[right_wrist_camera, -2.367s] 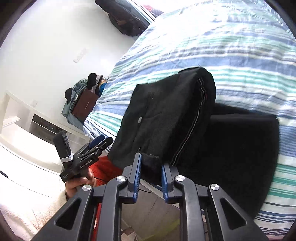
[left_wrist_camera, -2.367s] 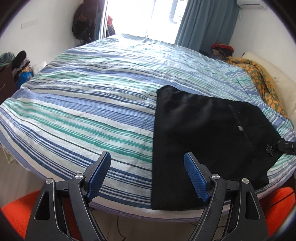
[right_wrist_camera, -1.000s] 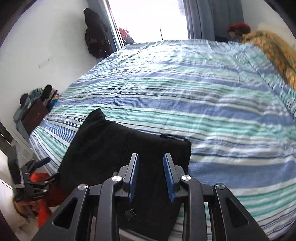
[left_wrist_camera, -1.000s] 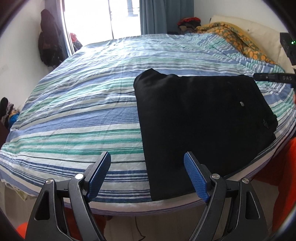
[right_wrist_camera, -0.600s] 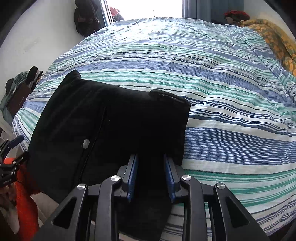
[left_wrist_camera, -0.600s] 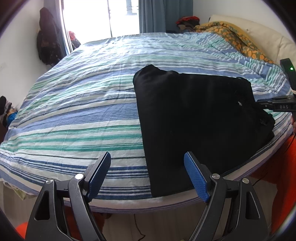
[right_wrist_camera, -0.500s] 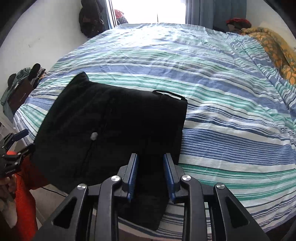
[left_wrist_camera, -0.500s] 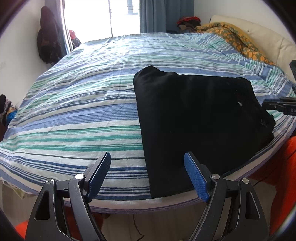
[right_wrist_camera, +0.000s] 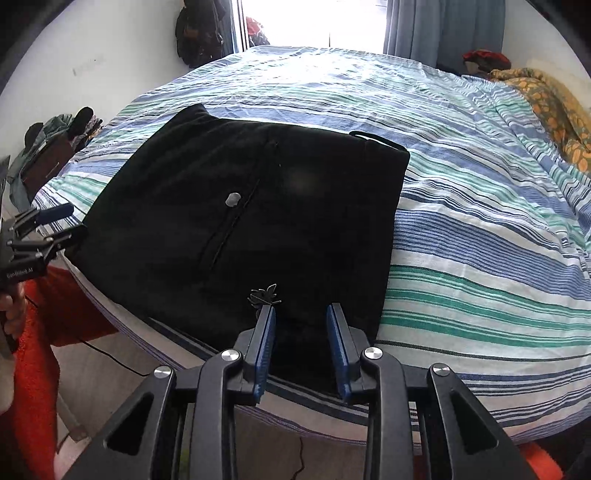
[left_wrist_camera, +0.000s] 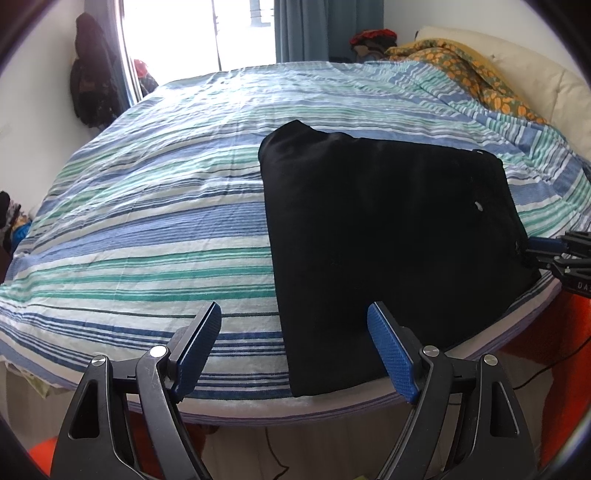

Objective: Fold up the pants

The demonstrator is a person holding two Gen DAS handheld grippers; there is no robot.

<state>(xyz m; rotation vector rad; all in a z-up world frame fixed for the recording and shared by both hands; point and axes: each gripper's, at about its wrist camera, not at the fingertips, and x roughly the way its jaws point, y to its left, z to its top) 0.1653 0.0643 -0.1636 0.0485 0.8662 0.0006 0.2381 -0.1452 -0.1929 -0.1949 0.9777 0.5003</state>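
- The black pants (right_wrist_camera: 258,221) lie folded into a flat, roughly square pad on the striped bedspread (left_wrist_camera: 147,221), pushed up against the near edge of the bed.
- My right gripper (right_wrist_camera: 301,347) sits at the near hem of that pad. Its jaws are narrow and a fold of the black cloth fills the gap between the blue pads (right_wrist_camera: 265,343), which grip it.
- A small frayed tag (right_wrist_camera: 263,293) sticks up from the cloth just beyond my right fingertips.
- My left gripper (left_wrist_camera: 293,345) hangs off the near bed edge with its jaws wide apart and nothing between them; the left side of the pants lies past the inner fingertip, not touched.
- In the left wrist view the pants' left edge runs straight away from me, and the far left corner rises to a small peak (left_wrist_camera: 291,125).
- In the right wrist view the far right corner carries a loose loop of waistband (right_wrist_camera: 373,138) lying over the bedspread.
- The near hem sits right on the mattress edge (right_wrist_camera: 207,350), the cloth reaching just over it.
- A pale button (right_wrist_camera: 232,199) shows beside a seam running diagonally across the top layer.
- Open room: the striped cover is bare to the left of the pants and all the way beyond them toward the window (left_wrist_camera: 240,33).
- To the right, free cover runs until the orange patterned blanket (left_wrist_camera: 472,74) and a cream pillow (left_wrist_camera: 524,70) at the bed's far right side.
- Below the bed edge an orange sleeve (right_wrist_camera: 33,332) and a thin cable (right_wrist_camera: 107,358) crowd the floor side.
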